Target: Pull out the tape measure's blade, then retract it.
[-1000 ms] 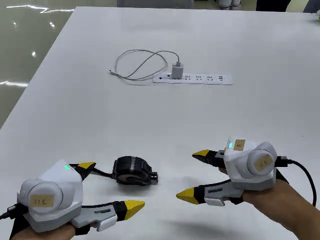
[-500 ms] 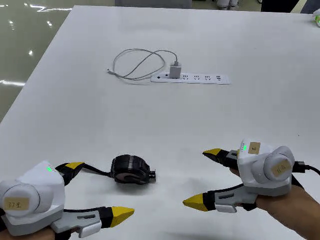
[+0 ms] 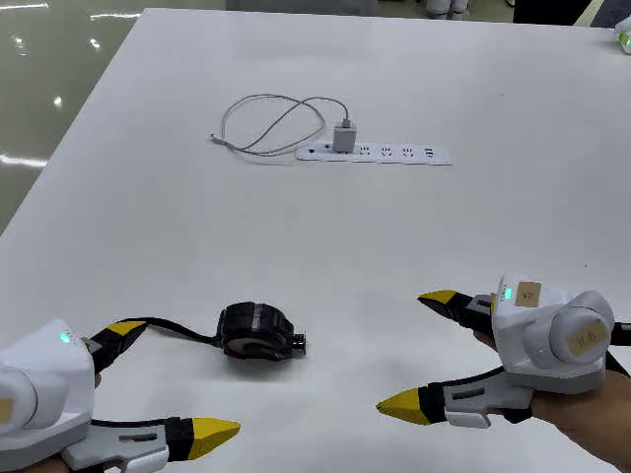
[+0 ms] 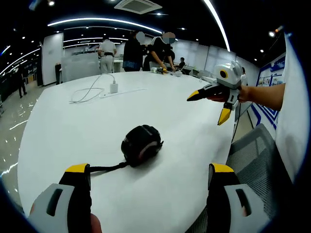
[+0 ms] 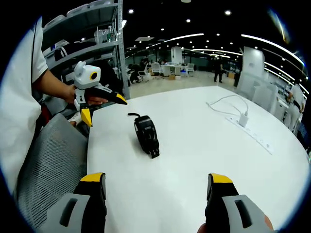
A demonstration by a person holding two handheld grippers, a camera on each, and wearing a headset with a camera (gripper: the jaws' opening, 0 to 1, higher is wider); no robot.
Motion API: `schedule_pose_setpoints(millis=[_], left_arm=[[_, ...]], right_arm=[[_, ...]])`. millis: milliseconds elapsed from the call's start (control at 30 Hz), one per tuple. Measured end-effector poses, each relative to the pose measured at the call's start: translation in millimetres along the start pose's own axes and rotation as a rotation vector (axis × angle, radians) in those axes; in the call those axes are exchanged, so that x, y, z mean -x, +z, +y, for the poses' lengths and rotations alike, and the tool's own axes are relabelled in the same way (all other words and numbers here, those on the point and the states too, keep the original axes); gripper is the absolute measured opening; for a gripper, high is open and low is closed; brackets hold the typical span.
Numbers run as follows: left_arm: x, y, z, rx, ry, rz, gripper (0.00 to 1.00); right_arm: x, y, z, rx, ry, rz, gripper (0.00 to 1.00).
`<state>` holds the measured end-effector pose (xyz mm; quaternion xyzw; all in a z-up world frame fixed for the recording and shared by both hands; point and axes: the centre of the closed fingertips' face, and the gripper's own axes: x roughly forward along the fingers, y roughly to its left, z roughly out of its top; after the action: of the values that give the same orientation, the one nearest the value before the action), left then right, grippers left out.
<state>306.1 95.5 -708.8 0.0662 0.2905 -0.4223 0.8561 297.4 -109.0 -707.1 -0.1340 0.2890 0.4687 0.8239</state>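
Note:
A black tape measure lies on the white table, its blade tip pointing right and a black wrist strap trailing left. It also lies ahead in the left gripper view and the right gripper view. My left gripper is at the bottom left, open, with its yellow-tipped jaws wide and nothing between them, a short way left of the tape measure. My right gripper stands open at the lower right, apart from the tape measure and holding nothing.
A white power strip with a plugged charger and a looped white cable lies farther back on the table. The table's left edge runs along a shiny floor. A grey chair sits by the near edge. People stand at the far end.
Both grippers have drawn back toward the near edge and apart from each other, the left down-left, the right down-right. The tape measure has stayed put.

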Motion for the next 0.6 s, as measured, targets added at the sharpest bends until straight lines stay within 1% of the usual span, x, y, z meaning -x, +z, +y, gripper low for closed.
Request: schedule_pose_setpoints(millis=[300, 600], left_arm=[[8.8, -2.9, 3.3, -0.014, 0.001, 0.009, 0.99], [15.2, -10.3, 3.8, -0.023, 0.000, 0.030, 0.99]], right_arm=[[15.0, -1.3, 0.6, -0.003, -0.025, -0.006, 0.90], [28.5, -7.5, 2.7, -0.017, -0.046, -0.007, 0.96]])
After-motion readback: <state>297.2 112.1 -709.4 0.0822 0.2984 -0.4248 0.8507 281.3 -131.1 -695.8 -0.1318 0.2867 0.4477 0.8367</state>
